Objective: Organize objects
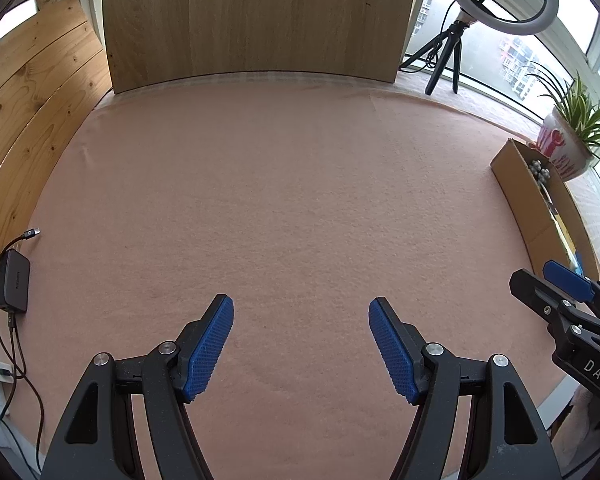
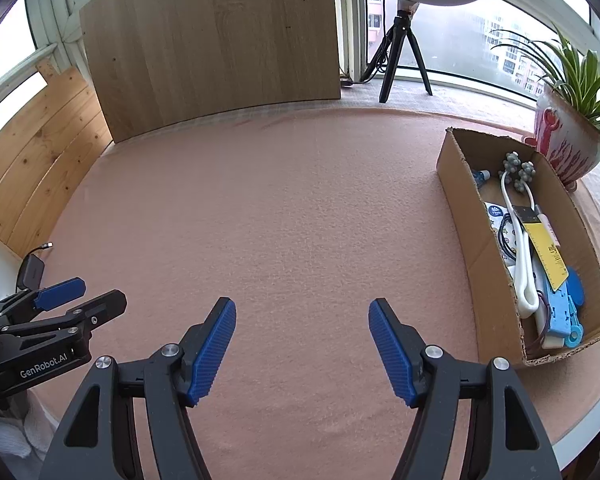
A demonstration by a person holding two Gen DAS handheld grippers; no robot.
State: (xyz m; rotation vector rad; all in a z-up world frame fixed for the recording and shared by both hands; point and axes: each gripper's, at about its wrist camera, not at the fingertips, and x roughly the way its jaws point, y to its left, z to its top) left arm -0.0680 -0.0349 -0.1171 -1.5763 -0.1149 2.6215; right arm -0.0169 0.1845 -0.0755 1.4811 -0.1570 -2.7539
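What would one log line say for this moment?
left gripper: open, empty | right gripper: open, empty | box: filled, at right | mat: bare

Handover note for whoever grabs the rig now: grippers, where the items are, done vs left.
Left gripper: open, empty, above the pink felt mat.
Right gripper: open, empty, above the same mat.
Items: all in the cardboard box at the mat's right edge, including a white massage roller, a yellow ruler and a light blue tool.
Done: no loose items show on the mat.
Left: probably nothing; check outside the views.
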